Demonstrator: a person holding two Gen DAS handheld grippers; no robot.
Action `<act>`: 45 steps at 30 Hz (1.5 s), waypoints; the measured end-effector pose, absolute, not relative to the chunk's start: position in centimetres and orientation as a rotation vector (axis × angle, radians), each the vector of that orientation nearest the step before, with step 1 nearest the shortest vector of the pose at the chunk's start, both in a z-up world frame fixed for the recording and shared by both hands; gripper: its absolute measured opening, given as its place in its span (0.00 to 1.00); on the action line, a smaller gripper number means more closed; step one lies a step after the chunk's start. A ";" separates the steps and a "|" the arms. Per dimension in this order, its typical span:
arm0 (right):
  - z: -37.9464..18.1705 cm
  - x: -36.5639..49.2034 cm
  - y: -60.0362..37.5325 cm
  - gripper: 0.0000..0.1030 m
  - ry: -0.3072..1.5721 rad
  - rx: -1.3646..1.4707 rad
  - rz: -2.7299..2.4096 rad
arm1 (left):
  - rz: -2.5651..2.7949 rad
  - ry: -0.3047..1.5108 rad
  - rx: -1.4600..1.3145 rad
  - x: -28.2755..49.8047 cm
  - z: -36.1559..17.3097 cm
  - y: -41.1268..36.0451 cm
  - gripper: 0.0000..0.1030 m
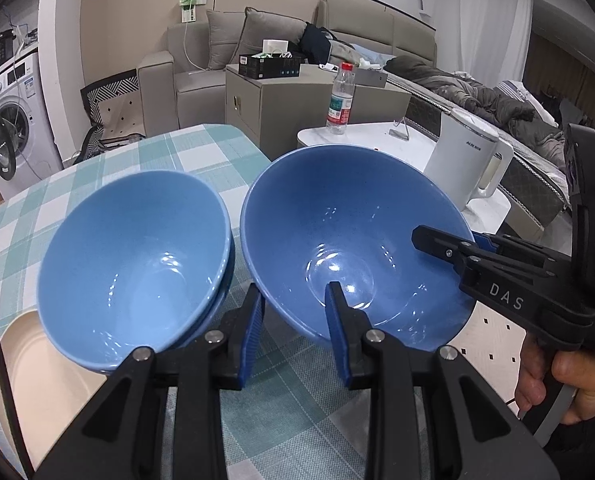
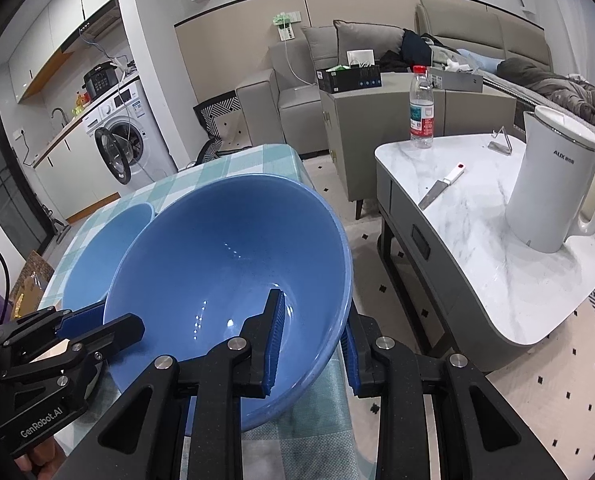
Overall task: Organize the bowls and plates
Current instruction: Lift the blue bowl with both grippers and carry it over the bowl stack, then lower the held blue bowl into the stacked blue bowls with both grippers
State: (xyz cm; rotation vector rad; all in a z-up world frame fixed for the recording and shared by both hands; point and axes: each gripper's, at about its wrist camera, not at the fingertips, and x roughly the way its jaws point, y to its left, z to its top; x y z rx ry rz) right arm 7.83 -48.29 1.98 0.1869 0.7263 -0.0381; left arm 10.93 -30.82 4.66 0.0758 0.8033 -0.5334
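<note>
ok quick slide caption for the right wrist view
Right hand-held gripper straddles the rim of a large blue bowl on the checked tablecloth.

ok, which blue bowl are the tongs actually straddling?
The darker, larger blue bowl on the right: both tongs, left and right, have a finger either side of its rim. The lighter stacked bowls are untouched.

the right gripper (image 2: 311, 338) straddles the near rim of a large blue bowl (image 2: 225, 264) — one blue pad inside, the other outside, the wall between them; the bowl sits tilted over the checked tablecloth (image 2: 233, 160); a second, paler blue bowl (image 2: 97, 248) lies just behind it on the left, touching or nearly so; the left gripper (image 2: 93, 324) reaches the big bowl's left rim; on the marble side table (image 2: 477, 248) — a white kettle (image 2: 553, 184), a water bottle (image 2: 421, 108) and a knife (image 2: 441, 186)
</note>
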 end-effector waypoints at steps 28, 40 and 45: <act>8.1 4.3 -45.8 0.26 0.532 0.215 -0.009 | -0.476 0.666 0.090 9.6 10.2 -29.0 0.29; 9.2 4.1 -43.8 0.27 0.492 0.220 0.026 | -0.433 0.615 0.078 9.1 12.0 -26.9 0.29; 9.3 4.4 -42.8 0.27 0.483 0.220 0.043 | -0.417 0.612 0.068 9.1 12.0 -26.0 0.29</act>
